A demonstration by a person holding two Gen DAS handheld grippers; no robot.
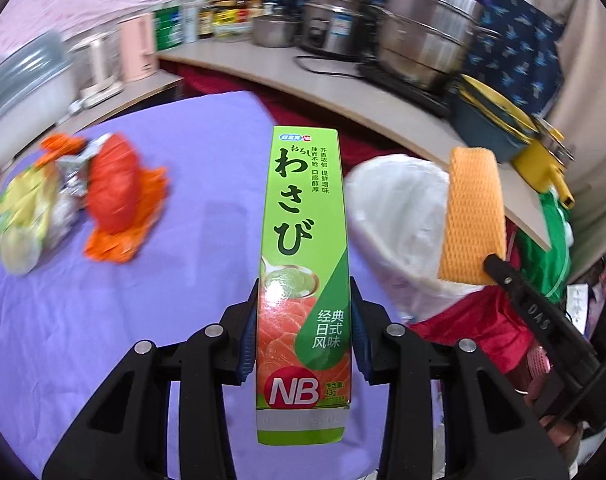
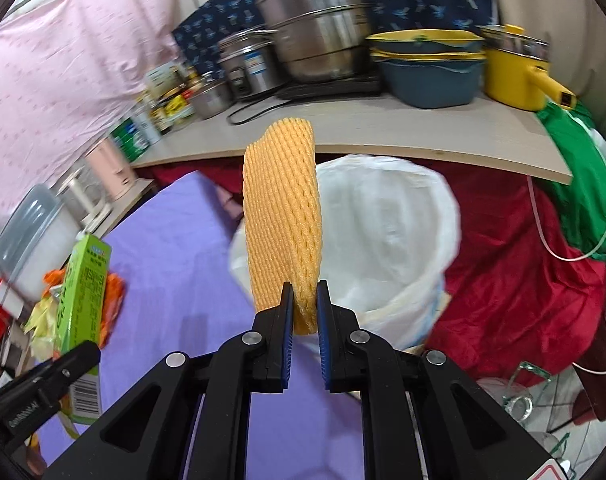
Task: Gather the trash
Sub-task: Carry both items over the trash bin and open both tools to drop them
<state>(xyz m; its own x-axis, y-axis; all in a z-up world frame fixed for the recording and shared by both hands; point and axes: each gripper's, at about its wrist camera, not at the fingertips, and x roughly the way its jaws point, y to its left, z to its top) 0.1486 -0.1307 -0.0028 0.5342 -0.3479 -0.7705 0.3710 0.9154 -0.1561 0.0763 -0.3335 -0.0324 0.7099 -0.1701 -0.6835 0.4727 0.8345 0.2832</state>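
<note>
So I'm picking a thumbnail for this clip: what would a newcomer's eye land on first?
The green wasabi box, clamped upright in the left gripper mid-frame over the purple cloth. Next, the orange foam net pinched in the right gripper, in front of the white-lined bin. Crumpled wrappers lie on the cloth to the left.

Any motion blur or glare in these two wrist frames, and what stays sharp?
Left wrist view: the wrappers on the purple cloth and the shelf pots smear; the green box in the left gripper is crisp, with slight glare low on its face. Right wrist view: the orange foam net in the right gripper is sharp; the bin is slightly soft; strong fisheye bending at the edges.
</note>
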